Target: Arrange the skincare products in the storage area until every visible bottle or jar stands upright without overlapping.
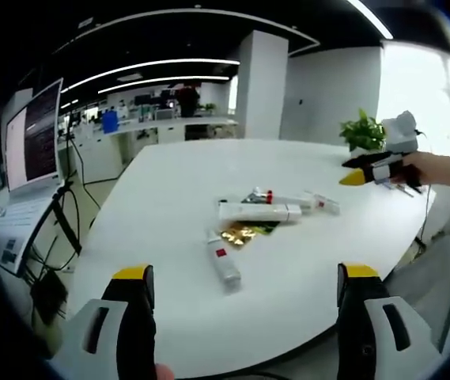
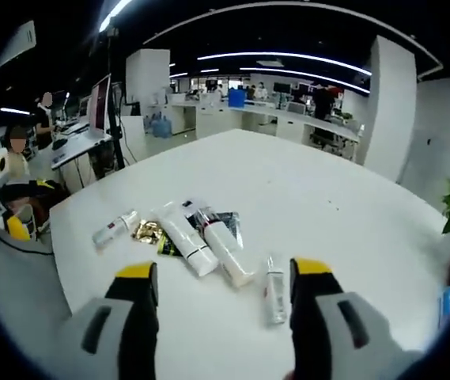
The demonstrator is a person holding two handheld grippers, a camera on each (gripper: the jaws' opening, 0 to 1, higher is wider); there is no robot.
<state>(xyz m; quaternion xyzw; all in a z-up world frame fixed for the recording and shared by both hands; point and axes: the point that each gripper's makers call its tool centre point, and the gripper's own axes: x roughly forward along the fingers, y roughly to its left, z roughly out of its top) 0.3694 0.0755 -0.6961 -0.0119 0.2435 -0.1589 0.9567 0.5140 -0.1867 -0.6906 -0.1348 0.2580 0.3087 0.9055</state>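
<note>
Left gripper (image 1: 244,273): seen in its own view with both yellow-tipped jaws spread wide, nothing between them, held off the near table edge
Right gripper (image 2: 223,269): in its own view the jaws are parted and empty, low over the table; in the left gripper view it comes in from the right (image 1: 357,177), held by a hand (image 1: 438,170), its jaw gap too small to read there
Skincare products: all lying flat in one loose cluster near the middle of the white table (image 1: 169,182)
Left gripper view: a small tube with a red mark (image 1: 224,261) lies nearest and apart from the rest; a long white tube (image 1: 258,211) lies crosswise behind a gold foil sachet (image 1: 239,234)
Right gripper view: two large white tubes (image 2: 185,237) side by side and touching, a dark sachet (image 2: 228,222) partly under them, a slim bottle (image 2: 275,287) just beside the right jaw
Room: broad bare tabletop on every side of the cluster
Surroundings: a potted plant (image 1: 363,133) at the table's far edge, a monitor (image 1: 33,134) off the table's side
</note>
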